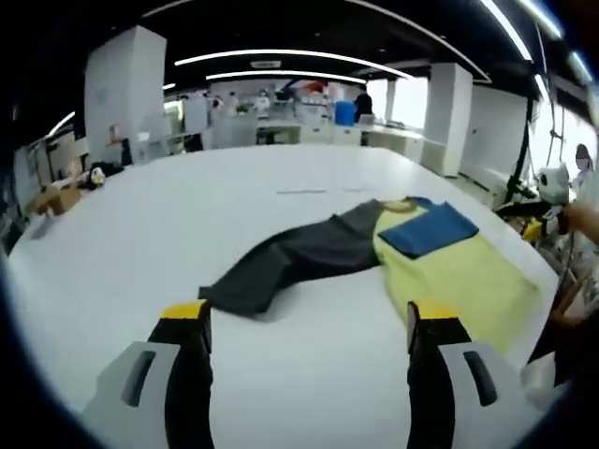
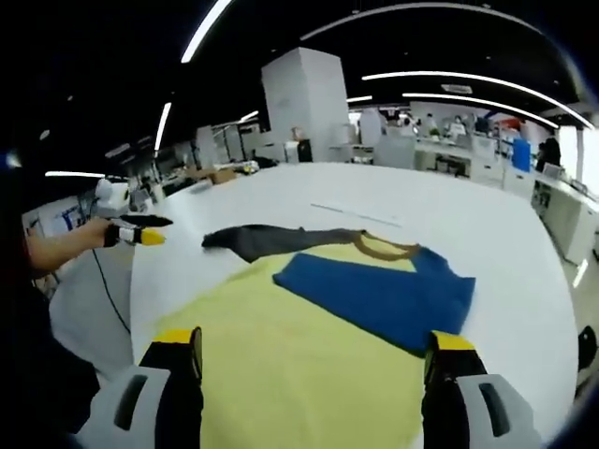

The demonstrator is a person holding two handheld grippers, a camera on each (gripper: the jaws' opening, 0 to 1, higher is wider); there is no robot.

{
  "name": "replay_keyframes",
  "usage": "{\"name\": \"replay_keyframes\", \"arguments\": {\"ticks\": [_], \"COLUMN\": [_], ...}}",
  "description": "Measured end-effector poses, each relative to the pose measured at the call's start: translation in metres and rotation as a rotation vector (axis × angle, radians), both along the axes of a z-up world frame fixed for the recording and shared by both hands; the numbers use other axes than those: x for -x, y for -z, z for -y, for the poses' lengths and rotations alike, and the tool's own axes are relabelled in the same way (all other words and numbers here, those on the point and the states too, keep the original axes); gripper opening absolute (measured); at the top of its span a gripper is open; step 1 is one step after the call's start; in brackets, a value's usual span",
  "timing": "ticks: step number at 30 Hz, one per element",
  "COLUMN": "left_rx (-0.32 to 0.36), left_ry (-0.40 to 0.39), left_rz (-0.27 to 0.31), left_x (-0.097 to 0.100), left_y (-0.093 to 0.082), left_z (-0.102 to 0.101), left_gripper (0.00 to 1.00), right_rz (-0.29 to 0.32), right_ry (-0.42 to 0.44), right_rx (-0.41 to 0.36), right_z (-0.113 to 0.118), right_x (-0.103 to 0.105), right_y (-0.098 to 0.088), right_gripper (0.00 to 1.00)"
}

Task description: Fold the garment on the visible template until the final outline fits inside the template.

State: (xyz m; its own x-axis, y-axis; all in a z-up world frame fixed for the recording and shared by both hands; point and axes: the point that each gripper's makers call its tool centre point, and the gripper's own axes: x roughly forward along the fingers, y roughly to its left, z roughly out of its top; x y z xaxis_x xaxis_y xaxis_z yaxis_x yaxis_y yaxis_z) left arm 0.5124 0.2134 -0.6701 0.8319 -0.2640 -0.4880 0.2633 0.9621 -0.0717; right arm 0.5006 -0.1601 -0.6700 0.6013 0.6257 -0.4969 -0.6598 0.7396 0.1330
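Left gripper [image 1: 307, 323]: we see its jaws spread wide and empty above the white table [image 1: 187, 224], aimed at the grey sleeve [image 1: 281, 257] of the garment [image 1: 449, 271]. Right gripper [image 2: 314, 351]: jaws likewise parted, holding nothing, poised over the garment's yellow body, where a blue sleeve [image 2: 384, 290] lies folded inward. The garment rests flat on the table; around it, an open office with ceiling light strips.
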Motion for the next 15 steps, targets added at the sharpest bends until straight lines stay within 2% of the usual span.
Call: {"name": "replay_keyframes", "arguments": {"ticks": [3, 7, 10, 13, 15], "left_rx": [-0.017, -0.001, 0.0, 0.039, 0.032], "left_ry": [-0.021, -0.045, -0.072, -0.104, -0.14], "left_rz": [0.022, 0.02, 0.024, 0.03, 0.026], "left_x": [-0.009, -0.018, -0.025, -0.033, -0.039], "left_y": [-0.006, -0.005, -0.004, -0.005, -0.001], "left_z": [-0.004, -0.007, -0.013, -0.02, -0.028], "left_gripper": [0.83, 0.81, 0.74, 0.7, 0.66], "right_rz": [0.002, -0.014, -0.02, -0.027, -0.027], "right_ry": [-0.011, 0.003, 0.003, 0.008, 0.011], "right_rx": [0.002, -0.036, -0.052, -0.05, -0.041], "right_z": [-0.002, -0.004, -0.005, -0.003, -0.002], "right_x": [0.004, 0.005, 0.007, 0.008, 0.009], "right_y": [-0.003, -0.005, -0.006, -0.005, -0.004], "right_gripper": [0.97, 0.94, 0.94, 0.93, 0.92]}}
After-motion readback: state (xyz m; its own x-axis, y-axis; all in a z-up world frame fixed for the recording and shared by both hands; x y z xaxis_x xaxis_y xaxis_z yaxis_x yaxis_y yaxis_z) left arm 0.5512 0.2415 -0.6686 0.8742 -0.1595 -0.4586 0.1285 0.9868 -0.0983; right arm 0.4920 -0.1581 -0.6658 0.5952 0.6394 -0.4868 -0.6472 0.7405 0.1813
